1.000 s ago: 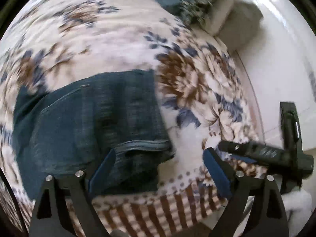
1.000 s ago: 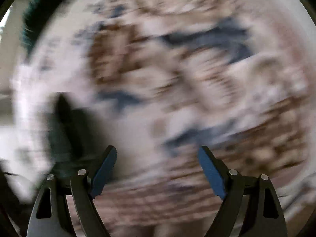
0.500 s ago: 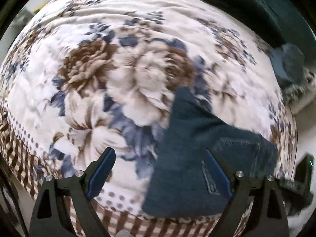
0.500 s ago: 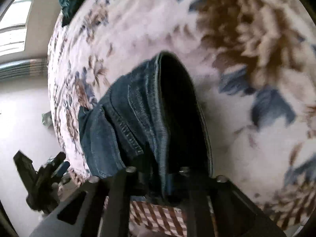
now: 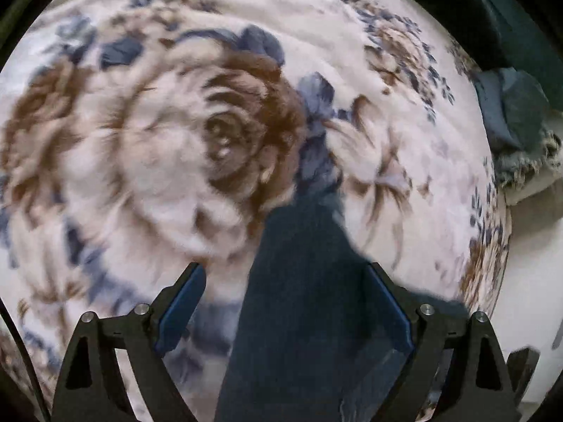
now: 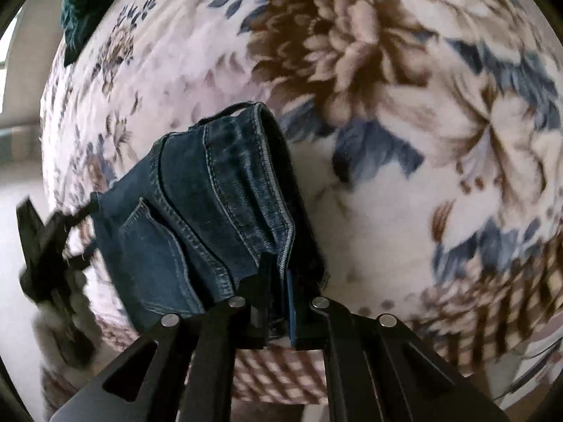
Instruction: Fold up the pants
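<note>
Dark blue denim pants (image 6: 211, 211) lie folded on a floral blanket (image 6: 387, 88). My right gripper (image 6: 279, 295) is shut on the pants' folded waistband edge, with a back pocket showing to its left. In the left wrist view the pants (image 5: 299, 299) appear as a dark blurred shape running between the fingers of my left gripper (image 5: 285, 302), which is open wide and not closed on them. The left gripper itself shows at the left edge of the right wrist view (image 6: 45, 246).
The blanket (image 5: 176, 140) covers a bed, with a brown checked border (image 6: 492, 316) at its near edge. Dark green fabric (image 6: 77, 7) and a blue-grey cloth (image 5: 510, 105) lie at the far side. Pale floor (image 5: 527, 263) lies beyond the bed's edge.
My right gripper has stayed shut on the pants and moved them slightly. My left gripper, still open, has moved closer so that the pants now lie between its fingers.
</note>
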